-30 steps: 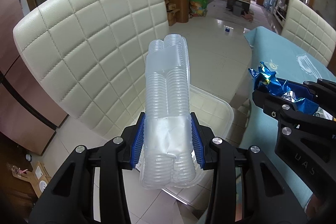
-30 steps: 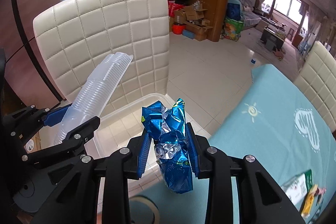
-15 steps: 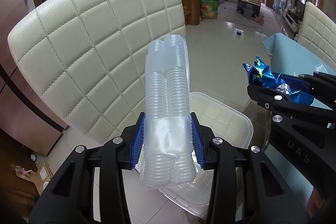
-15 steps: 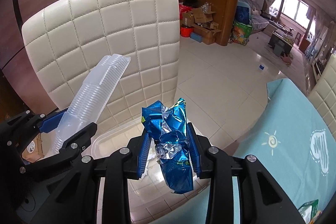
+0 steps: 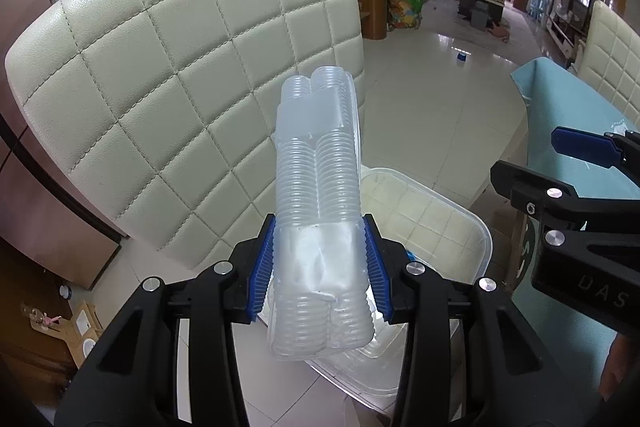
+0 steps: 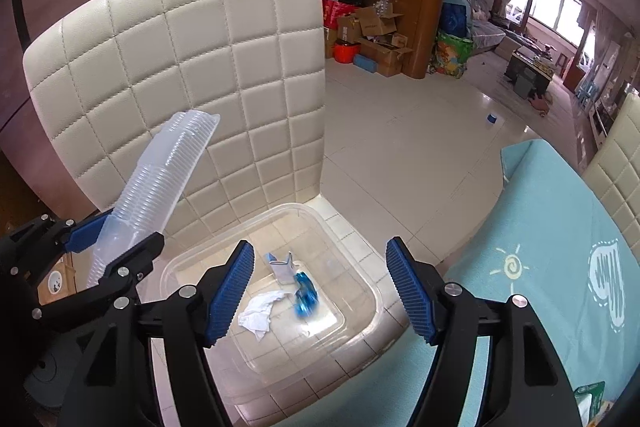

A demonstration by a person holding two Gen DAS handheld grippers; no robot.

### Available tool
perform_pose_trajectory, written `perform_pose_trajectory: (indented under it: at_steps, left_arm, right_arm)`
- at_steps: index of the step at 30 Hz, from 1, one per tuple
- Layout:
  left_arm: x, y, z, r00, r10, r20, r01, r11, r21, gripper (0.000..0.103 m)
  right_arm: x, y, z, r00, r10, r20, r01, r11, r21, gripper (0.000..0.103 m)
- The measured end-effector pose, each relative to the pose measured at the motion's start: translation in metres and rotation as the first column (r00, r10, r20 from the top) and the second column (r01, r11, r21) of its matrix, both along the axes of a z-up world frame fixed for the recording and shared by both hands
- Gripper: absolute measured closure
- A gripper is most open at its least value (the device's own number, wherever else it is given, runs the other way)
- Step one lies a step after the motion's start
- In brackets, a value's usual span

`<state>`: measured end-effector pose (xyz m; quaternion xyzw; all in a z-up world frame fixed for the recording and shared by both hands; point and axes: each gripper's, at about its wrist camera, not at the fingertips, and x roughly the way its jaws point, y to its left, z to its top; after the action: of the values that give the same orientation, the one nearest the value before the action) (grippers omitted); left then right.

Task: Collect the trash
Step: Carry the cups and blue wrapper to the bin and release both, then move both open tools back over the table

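A: Left wrist view. We see the left gripper [image 5: 318, 265] with its jaws clamped on the wrapped lower part of a stack of clear plastic cups [image 5: 318, 187], a double column that rises tilted in front of the cream quilted chair [image 5: 180, 87]. How far apart are the jaws?

B: Only as far as the stack's width; both blue pads press on its sides. Below and behind it we see the clear plastic bin [image 5: 440, 219] on the chair seat. At the right edge the right gripper [image 5: 568, 163] enters, one blue pad showing, nothing on it.

A: Right wrist view. We see the right gripper [image 6: 320, 289] with its jaws wide and opening, nothing between the pads.

B: Beneath that gap the bin [image 6: 372, 291] lies on the seat. Inside it we note a blue foil wrapper [image 6: 305, 297], blurred, a crumpled white tissue [image 6: 260, 313] and a small white carton [image 6: 282, 267].

A: And the left gripper [image 6: 112, 239]?

B: At the left, clamped on the cup stack [image 6: 160, 179], which leans up toward the chair back [image 6: 180, 67]. The teal counter [image 6: 560, 287] lies at the right.
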<state>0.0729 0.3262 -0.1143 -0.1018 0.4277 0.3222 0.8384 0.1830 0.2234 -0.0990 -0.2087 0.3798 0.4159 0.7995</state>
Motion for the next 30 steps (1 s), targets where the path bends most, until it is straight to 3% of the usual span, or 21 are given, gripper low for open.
perform_pose_trajectory:
  at_steps: [12, 15, 30]
  left_arm:
    - [0.008, -0.006, 0.004, 1.000, -0.018, 0.009, 0.019, 1.000, -0.018, 0.051]
    - [0.009, -0.008, 0.006, 1.000, -0.010, 0.007, 0.011, 1.000, -0.008, 0.034]
    - [0.002, -0.033, 0.034, 0.998, -0.052, 0.032, 0.051, 0.999, 0.018, 0.031]
  right_arm:
    - [-0.003, -0.023, 0.006, 0.999, -0.029, 0.021, 0.029, 0.999, -0.013, 0.036]
    - [-0.003, -0.026, 0.008, 0.999, -0.036, 0.022, 0.036, 0.999, -0.010, 0.036]
    - [-0.022, -0.069, 0.039, 0.996, -0.074, 0.056, 0.073, 0.997, 0.012, 0.036]
